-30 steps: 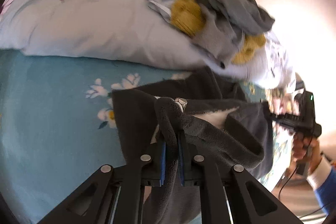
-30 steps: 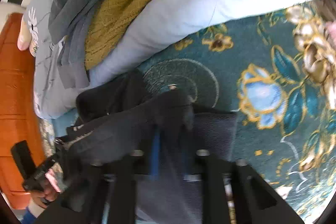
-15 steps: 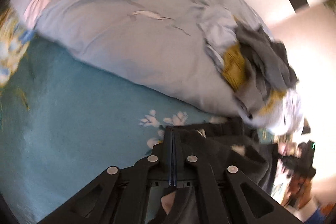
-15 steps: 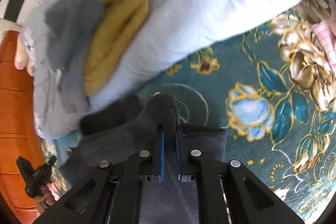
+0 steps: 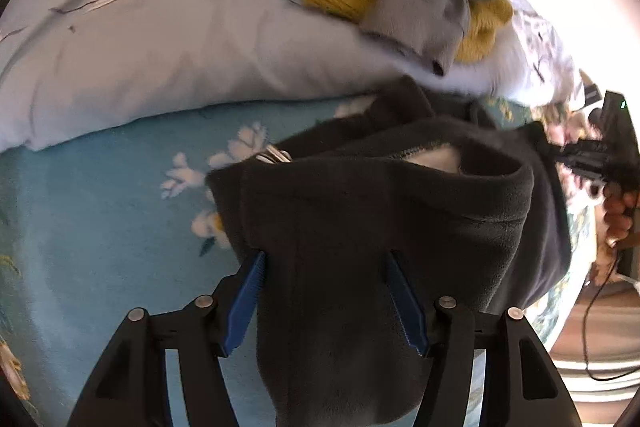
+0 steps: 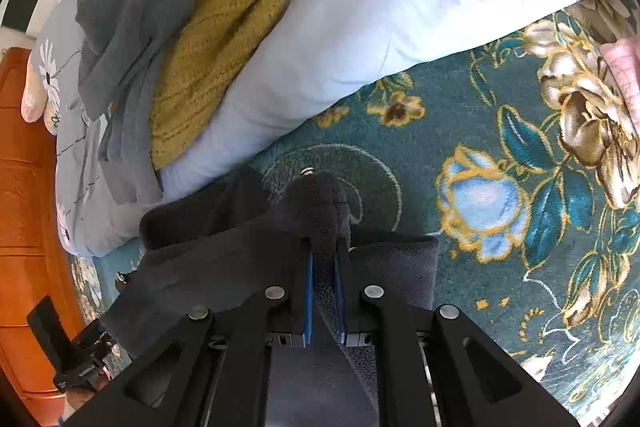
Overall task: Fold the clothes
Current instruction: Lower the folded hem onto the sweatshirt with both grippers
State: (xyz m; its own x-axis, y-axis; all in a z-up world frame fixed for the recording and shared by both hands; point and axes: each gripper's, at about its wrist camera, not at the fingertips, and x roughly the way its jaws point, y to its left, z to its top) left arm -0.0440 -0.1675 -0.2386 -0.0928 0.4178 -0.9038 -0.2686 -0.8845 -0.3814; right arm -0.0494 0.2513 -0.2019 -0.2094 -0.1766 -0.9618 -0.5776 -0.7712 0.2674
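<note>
While right tool (image 6: pixel 322 291) pinches fleece (image 6: pixel 240 259), left tool (image 5: pixel 326 291) opens

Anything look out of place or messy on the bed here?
Yes: grey clothes and a yellow sweater lie in a loose, unfolded heap on the pale duvet, behind the dark fleece garment being handled.

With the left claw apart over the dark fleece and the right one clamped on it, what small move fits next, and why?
Probably the right claw should open too. The left claw has just been opening: its blue pads stand apart, with the fleece lying between them, no longer pinched. The right claw is shut on a fleece ridge above the teal blanket. Releasing would likely let that fold settle flat.
</note>
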